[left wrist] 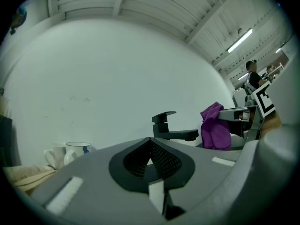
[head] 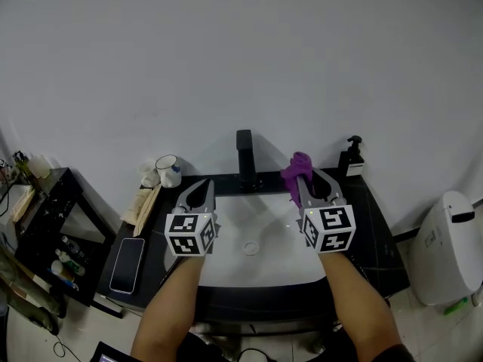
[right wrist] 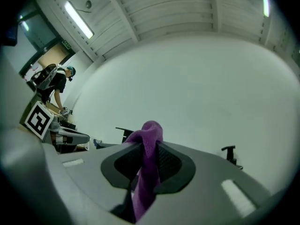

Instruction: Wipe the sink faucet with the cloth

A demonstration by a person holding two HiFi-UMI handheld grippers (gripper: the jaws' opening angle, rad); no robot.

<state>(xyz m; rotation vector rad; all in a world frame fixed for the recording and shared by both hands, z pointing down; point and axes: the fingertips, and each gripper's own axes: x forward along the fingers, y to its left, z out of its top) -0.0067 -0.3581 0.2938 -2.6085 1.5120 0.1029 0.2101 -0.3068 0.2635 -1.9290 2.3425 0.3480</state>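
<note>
Below, the dark bench [head: 377, 225] carried a white sink [head: 256, 210], with the black faucet [head: 244, 161] upright at its back rim. The left tool [head: 202, 185] hovered over the basin's left side, jaws pressed together on nothing. The right tool [head: 304, 179], over the right side, pinched the purple cloth [right wrist: 147, 163], which bunched past the jaw tips, right of the faucet and apart from it.

The faucet [head: 244, 161] stands behind the sink [head: 226, 225]. On the table [head: 371, 225], mugs [head: 167, 170] and a phone [head: 127, 265] lie left of the sink. A soap bottle [head: 352, 157] stands back right, and the cloth [head: 296, 169] is just right of the faucet.
</note>
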